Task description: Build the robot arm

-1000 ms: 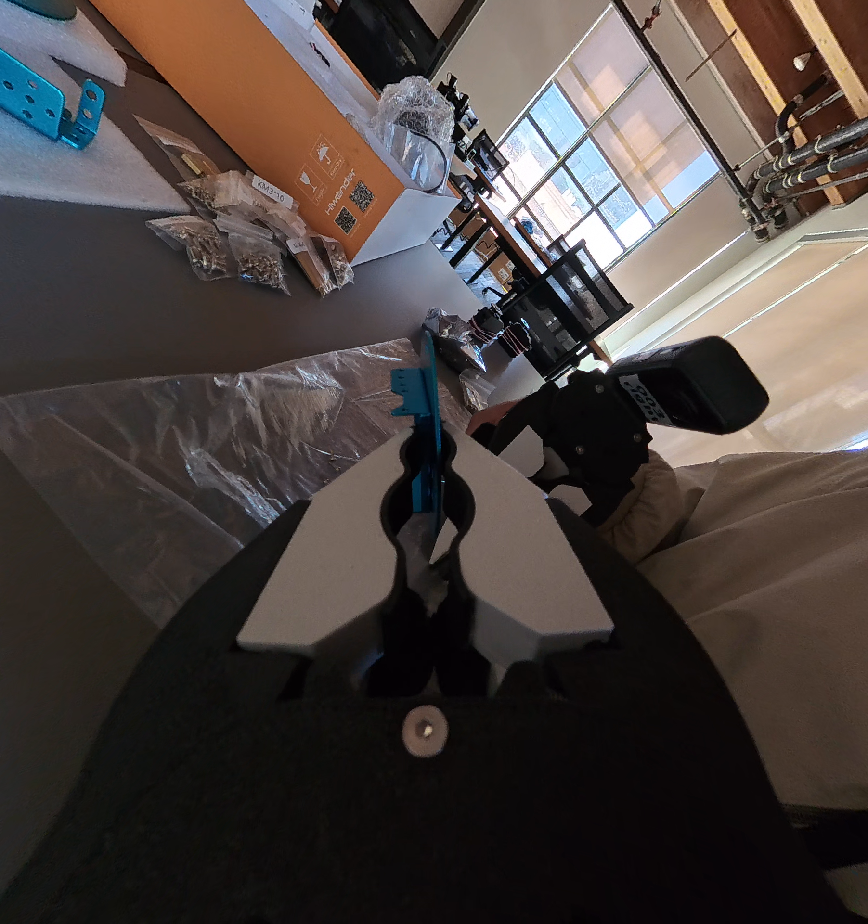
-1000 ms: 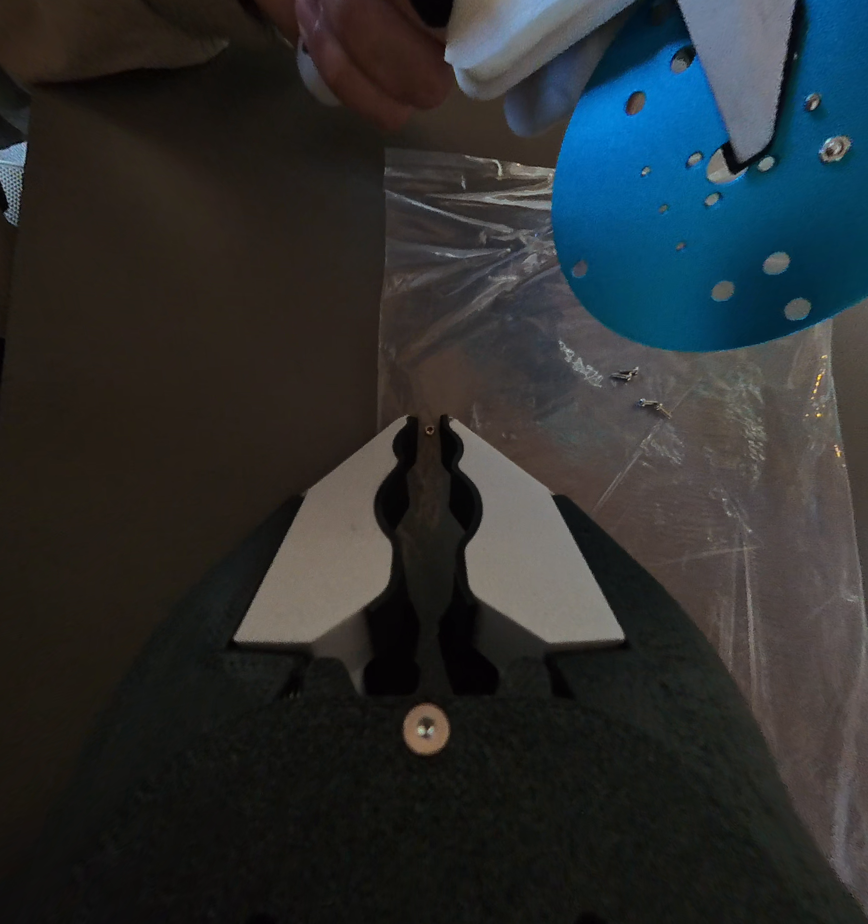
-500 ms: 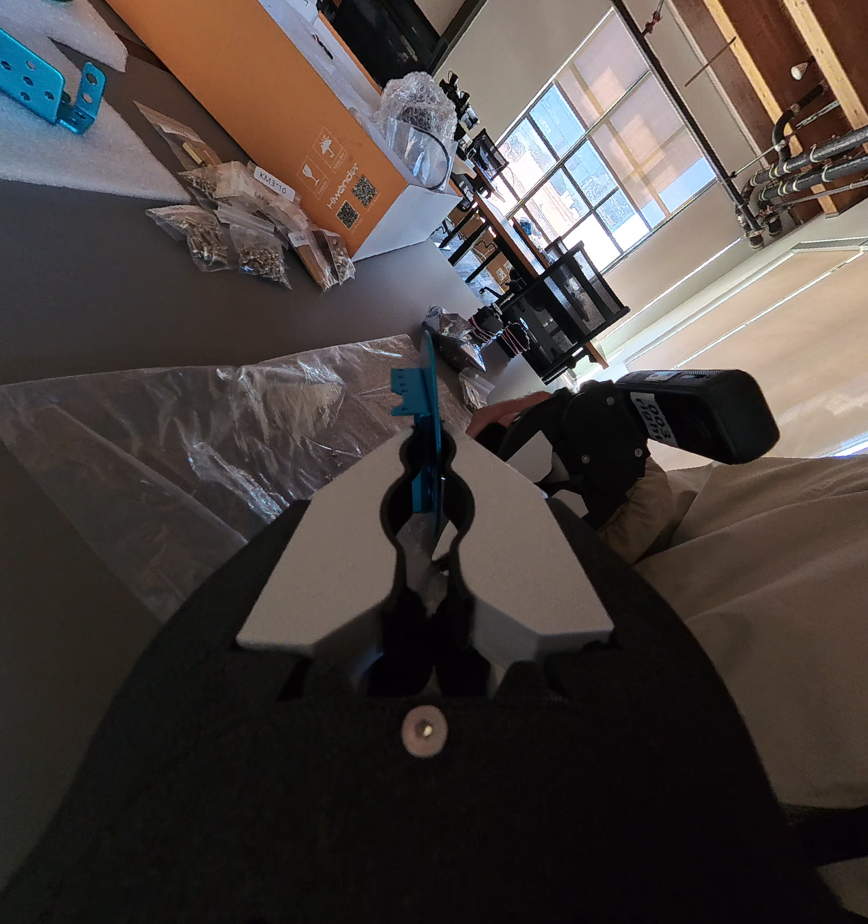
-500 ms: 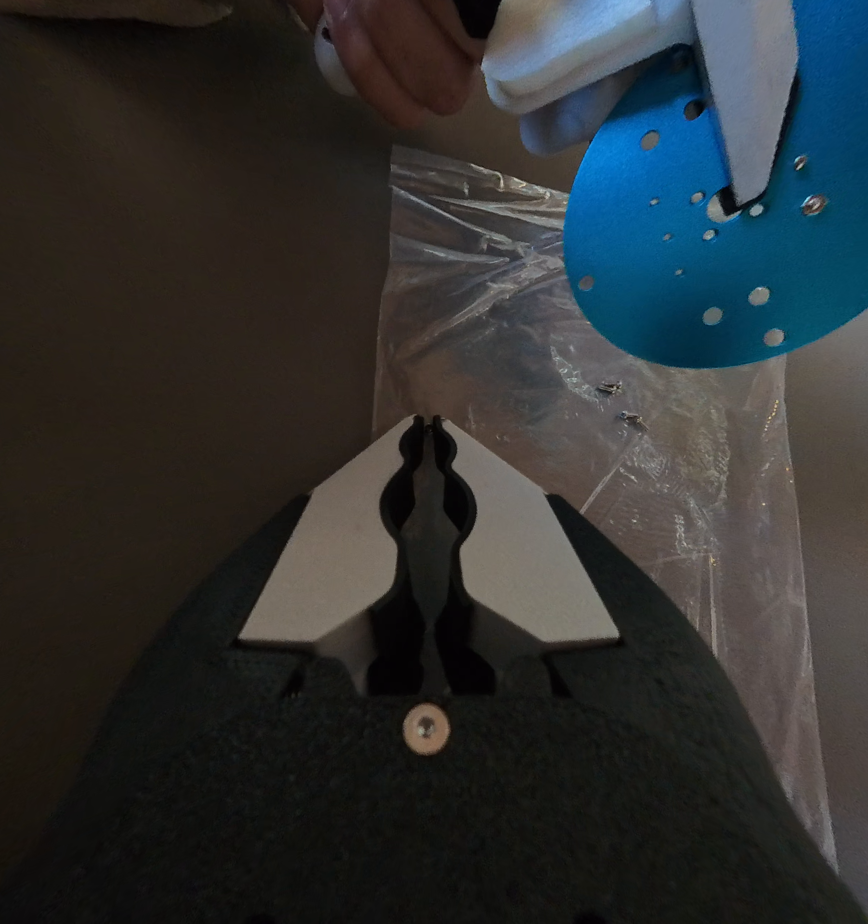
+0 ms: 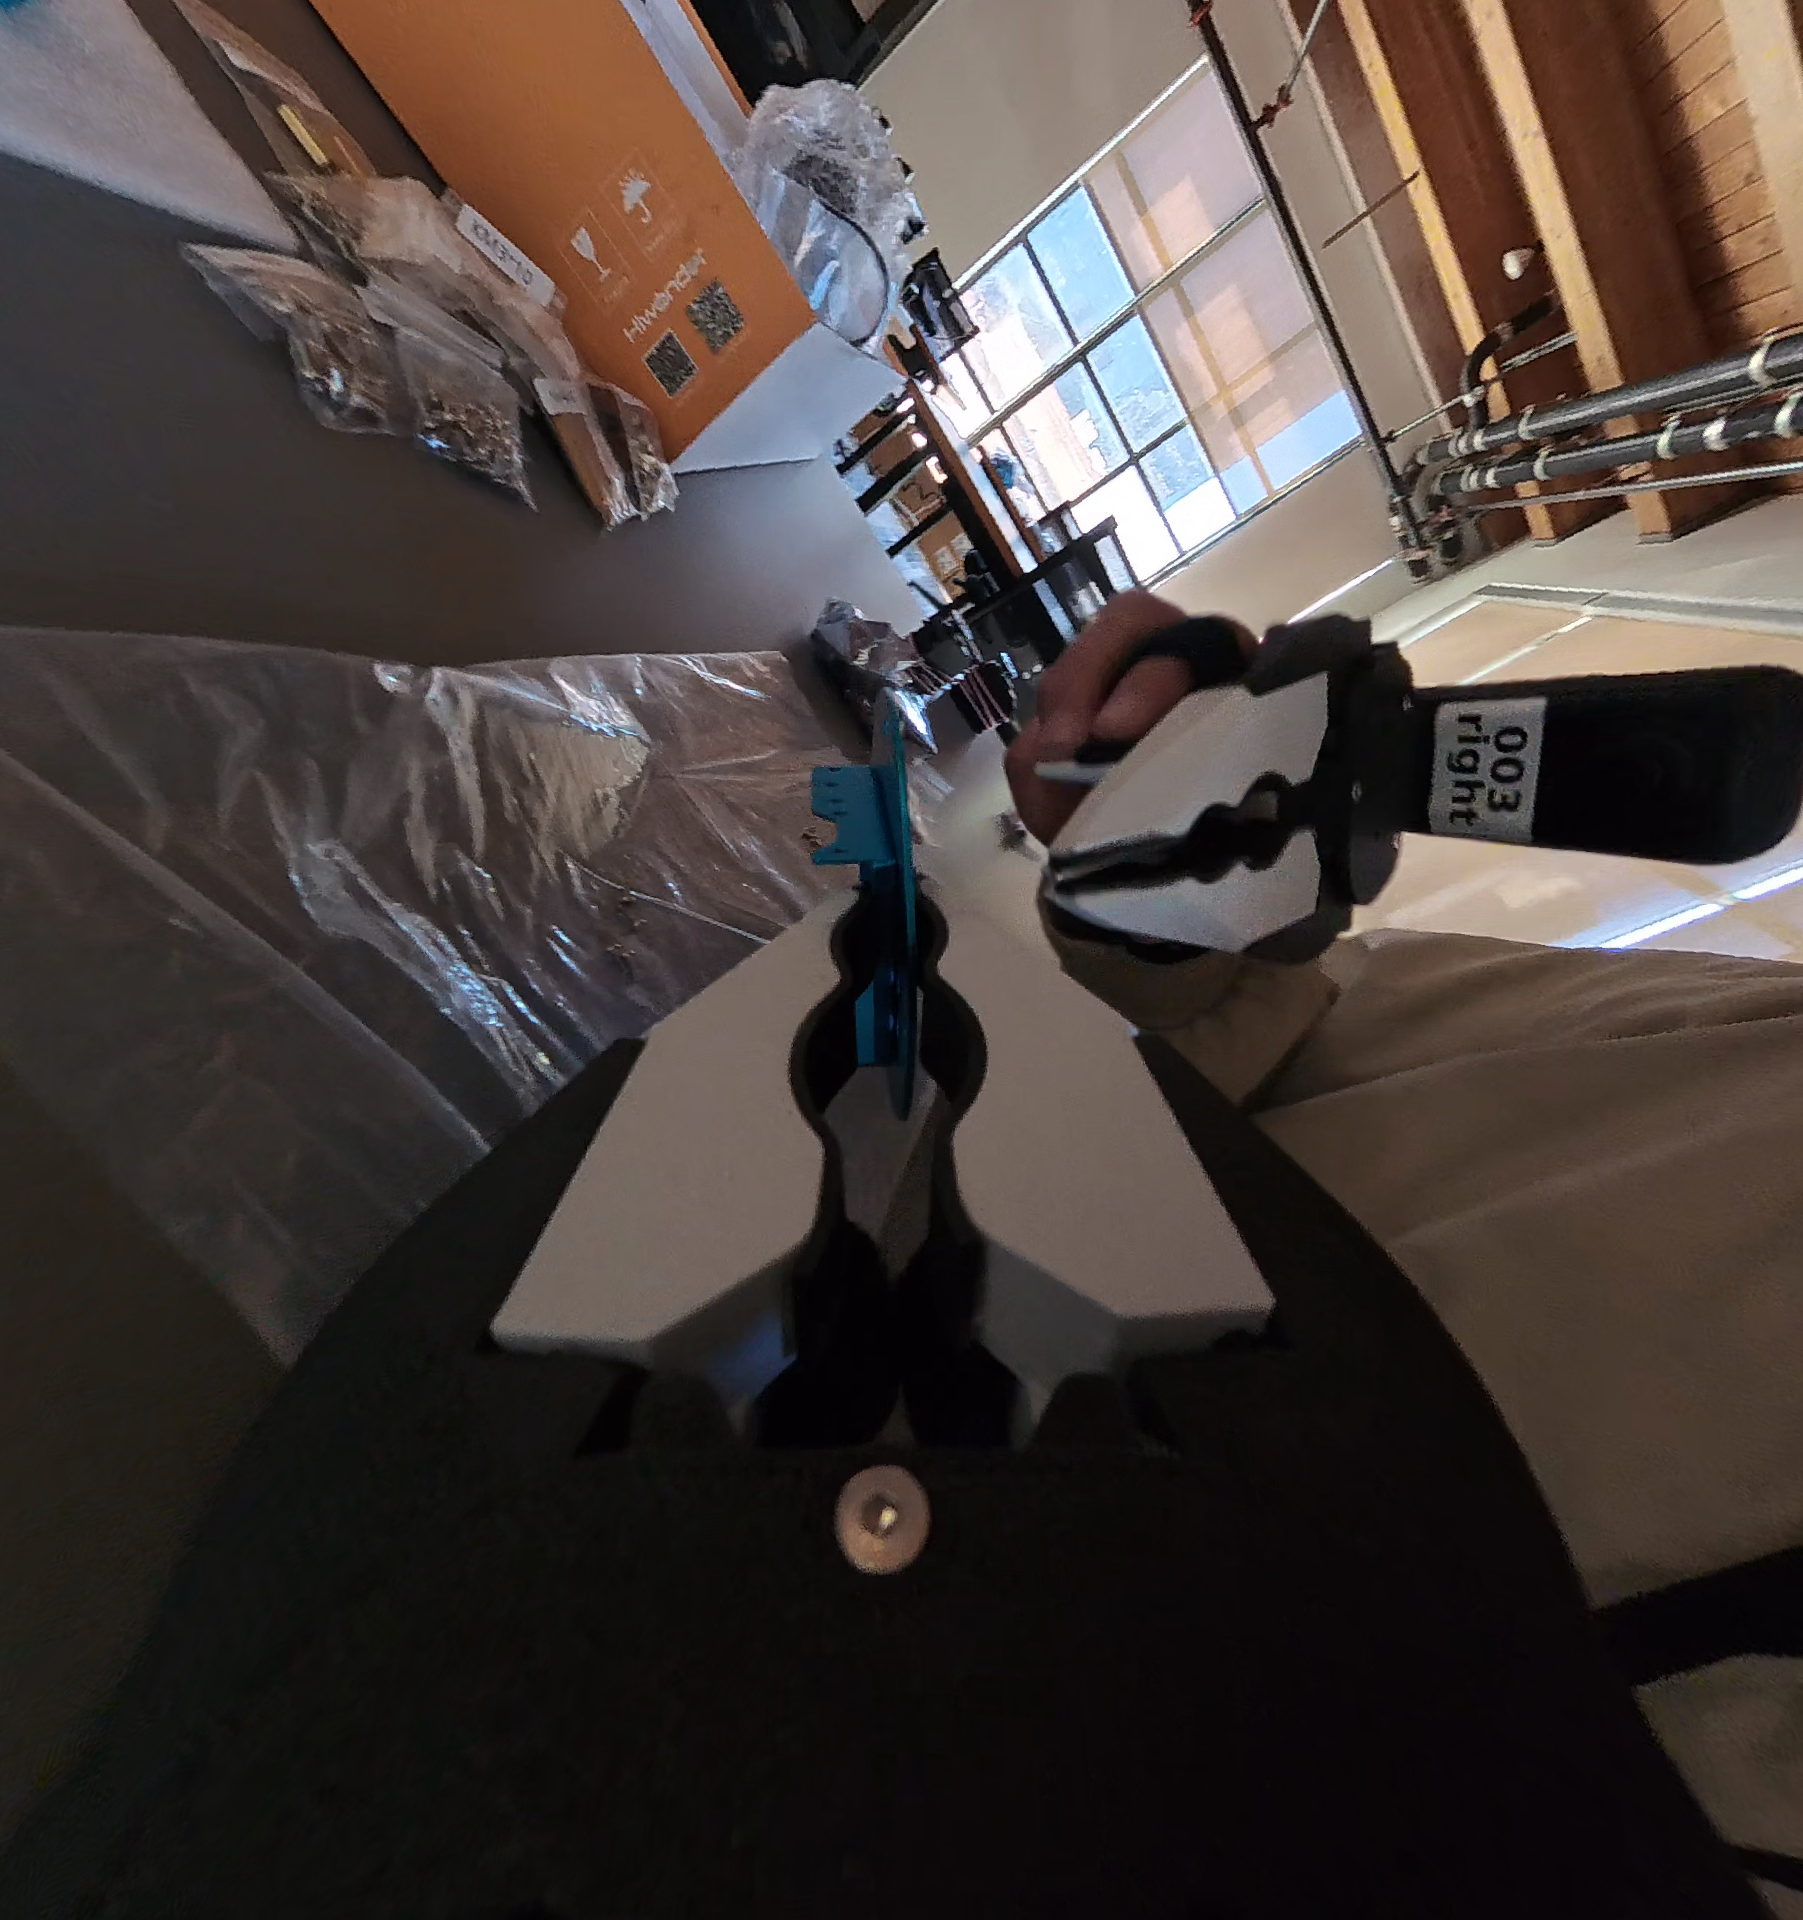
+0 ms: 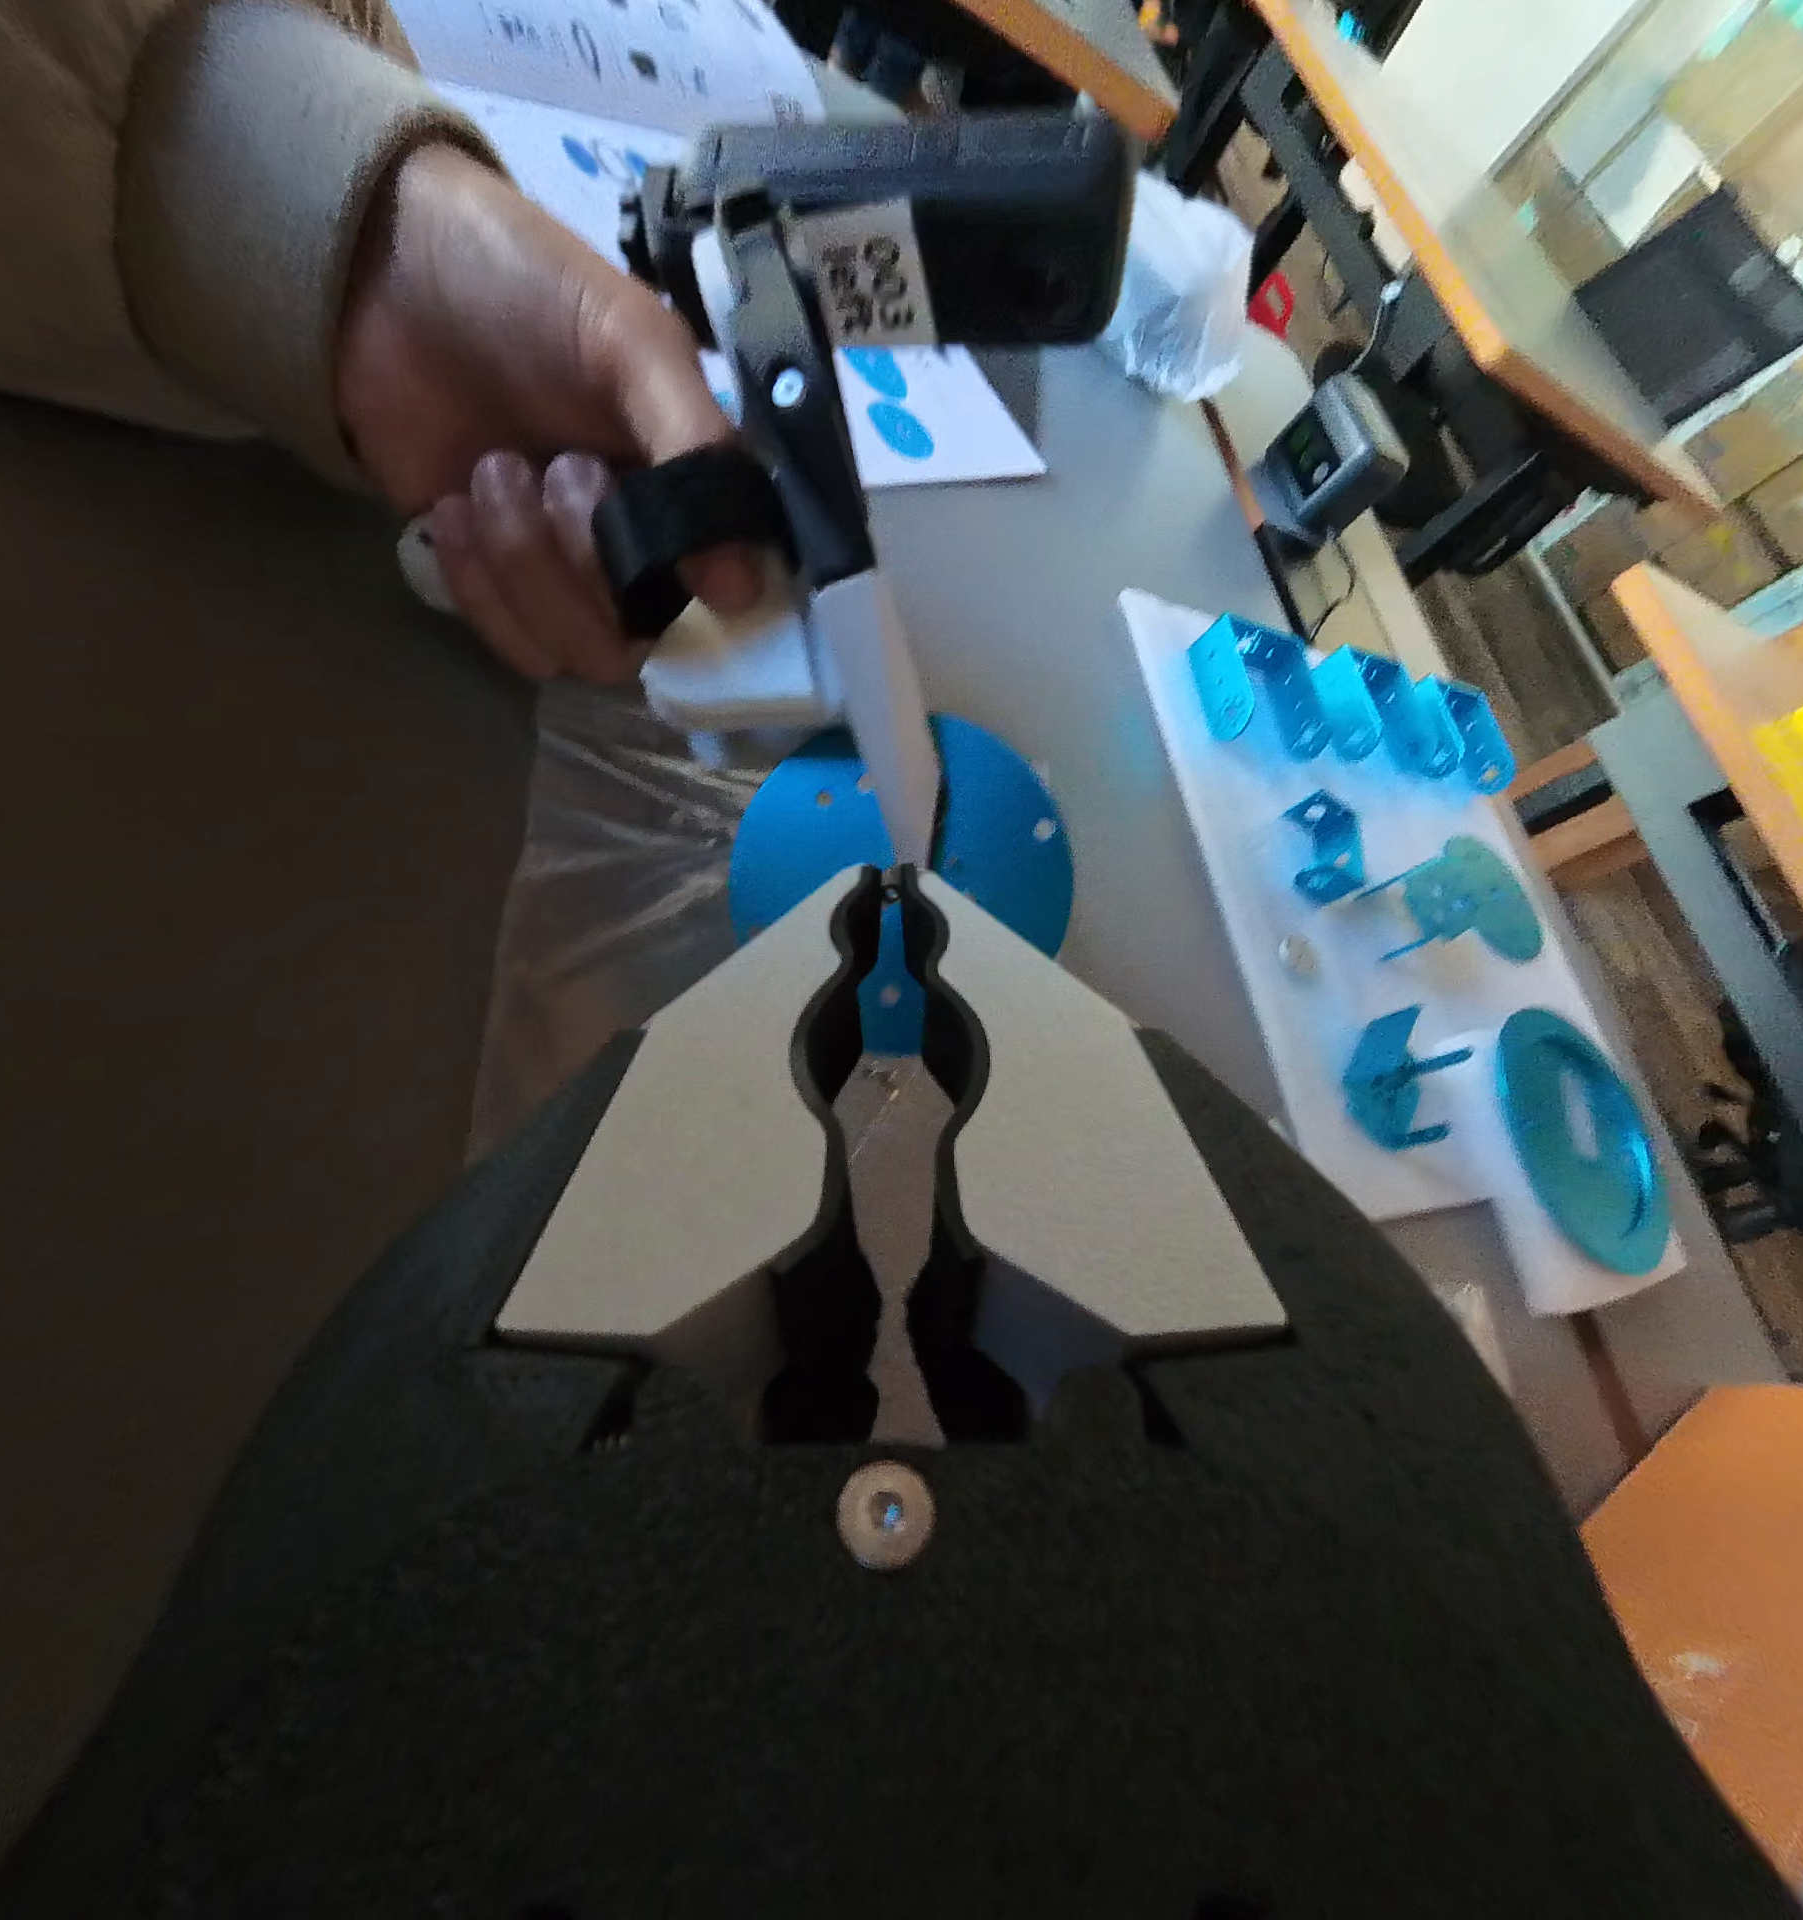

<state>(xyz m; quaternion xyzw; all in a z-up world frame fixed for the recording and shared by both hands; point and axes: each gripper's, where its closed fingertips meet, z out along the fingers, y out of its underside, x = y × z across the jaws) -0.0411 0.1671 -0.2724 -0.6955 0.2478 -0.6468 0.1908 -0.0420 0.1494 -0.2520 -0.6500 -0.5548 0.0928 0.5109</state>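
My left gripper (image 5: 886, 906) is shut on the rim of a round blue metal plate (image 5: 895, 935), seen edge-on, with a small blue bracket (image 5: 850, 826) fixed to its left face. In the right wrist view the plate (image 6: 1001, 831) faces the camera, held by the left gripper (image 6: 907, 842) in a person's hand (image 6: 502, 416). My right gripper (image 6: 892, 885) is shut on a small screw (image 6: 891, 889) at its tips, right in front of the plate's face. It also shows in the left wrist view (image 5: 1058, 878), just right of the plate.
A clear plastic bag (image 5: 357, 831) lies on the dark table under both grippers. A white foam sheet (image 6: 1240, 1091) to the right holds several blue metal parts. Small bags of screws (image 5: 409, 384) and an orange box (image 5: 564, 156) stand farther off. A printed paper sheet (image 6: 938, 436) lies behind. Both grippers' tips are close together, under 4 cm apart.
My right gripper has swung up from pointing down at the plastic bag and now points at the plate's face. My left gripper still holds the plate, slightly turned.
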